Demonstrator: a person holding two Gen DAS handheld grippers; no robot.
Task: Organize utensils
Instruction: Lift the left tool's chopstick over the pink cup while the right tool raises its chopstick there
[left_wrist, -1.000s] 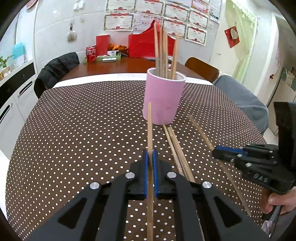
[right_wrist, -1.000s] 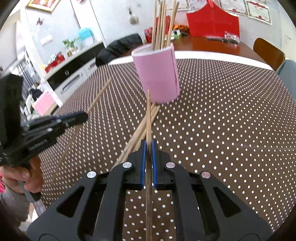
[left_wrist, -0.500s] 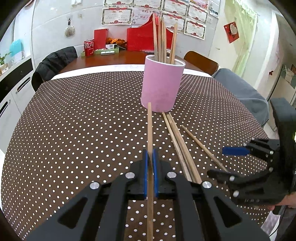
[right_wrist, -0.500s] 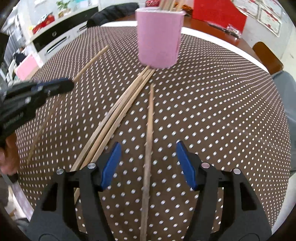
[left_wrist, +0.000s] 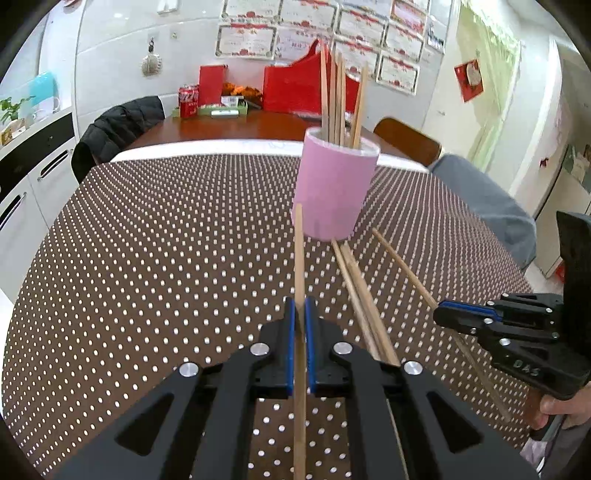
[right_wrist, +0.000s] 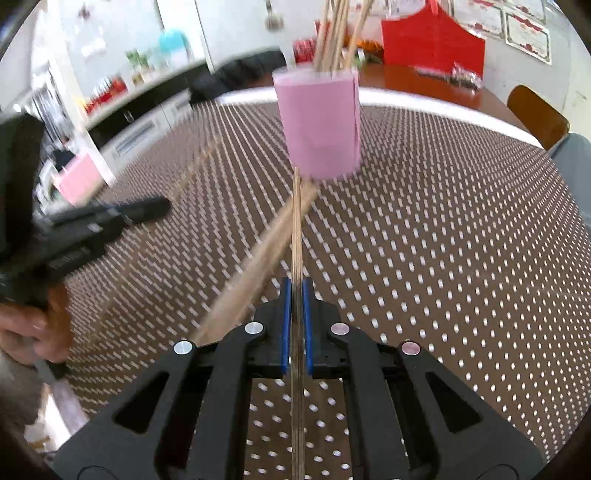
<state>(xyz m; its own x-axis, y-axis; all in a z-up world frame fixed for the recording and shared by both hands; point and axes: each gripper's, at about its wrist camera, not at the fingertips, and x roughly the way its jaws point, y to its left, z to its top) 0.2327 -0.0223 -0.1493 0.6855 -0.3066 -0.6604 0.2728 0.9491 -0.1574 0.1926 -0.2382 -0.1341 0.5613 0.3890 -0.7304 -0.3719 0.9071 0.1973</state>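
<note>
A pink cup (left_wrist: 334, 188) stands on the dotted tablecloth (left_wrist: 155, 240) and holds several upright chopsticks (left_wrist: 338, 99). My left gripper (left_wrist: 300, 306) is shut on one wooden chopstick (left_wrist: 299, 254) that points toward the cup. My right gripper (right_wrist: 294, 288) is shut on another chopstick (right_wrist: 296, 229), its tip near the cup (right_wrist: 319, 122). The right gripper also shows at the right of the left wrist view (left_wrist: 443, 315), gripping a slanted chopstick (left_wrist: 402, 273). Loose chopsticks (left_wrist: 356, 284) lie on the cloth between the grippers. The right wrist view is motion-blurred.
A wooden table behind carries a red box (left_wrist: 295, 88), a cola can (left_wrist: 188, 101) and small items. Chairs (left_wrist: 114, 129) stand at the far edge, one brown (left_wrist: 406, 142). White cabinets (left_wrist: 22, 173) line the left. A grey cushion (left_wrist: 484, 203) sits right.
My right gripper was shut on a chopstick, opened over one lying on the cloth, and is now shut on it again. My left gripper keeps its chopstick.
</note>
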